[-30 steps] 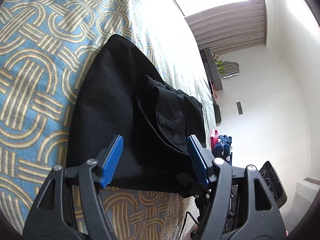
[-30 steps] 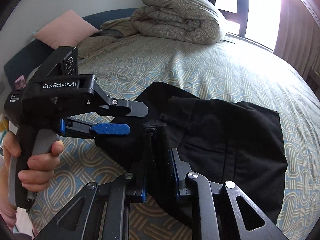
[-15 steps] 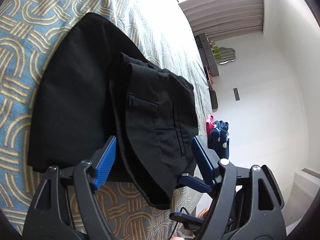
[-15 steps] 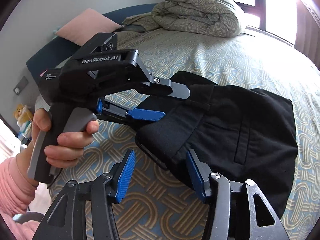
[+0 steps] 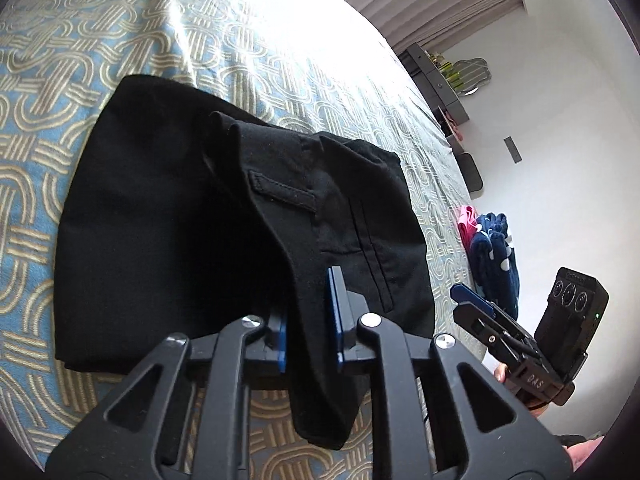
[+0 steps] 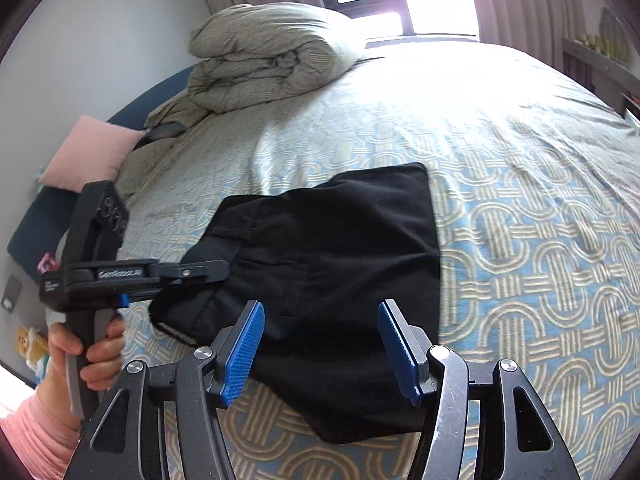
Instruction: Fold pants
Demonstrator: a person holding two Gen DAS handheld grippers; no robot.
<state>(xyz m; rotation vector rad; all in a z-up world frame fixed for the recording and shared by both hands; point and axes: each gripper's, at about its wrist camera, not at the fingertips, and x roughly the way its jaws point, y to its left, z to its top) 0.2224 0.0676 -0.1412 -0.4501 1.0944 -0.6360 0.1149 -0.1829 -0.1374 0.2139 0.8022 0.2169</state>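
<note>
Black pants [image 5: 180, 220] lie folded on the patterned bedspread [image 5: 80, 60], waistband and back pocket on top. My left gripper [image 5: 308, 308] is closing, and its blue pads press on the near waistband corner, which hangs down between them. In the right wrist view the pants [image 6: 340, 232] spread out ahead, with the left gripper [image 6: 216, 270] clamped on their left corner. My right gripper [image 6: 320, 308] hovers over the near edge of the pants. Its jaws are opening and grip nothing. The right gripper [image 5: 468, 296] also shows at the right of the left wrist view.
A rolled beige duvet [image 6: 272, 52] and a pink pillow [image 6: 92, 152] sit at the head of the bed. Pink and navy clothes [image 5: 492, 248] lie off the bed's edge. A hand [image 6: 96, 348] in a pink sleeve holds the left gripper's handle.
The right gripper let go of the waistband, opened and drew away to the right. The left gripper shifted along the pants and closed on the waistband corner, which it now lifts slightly.
</note>
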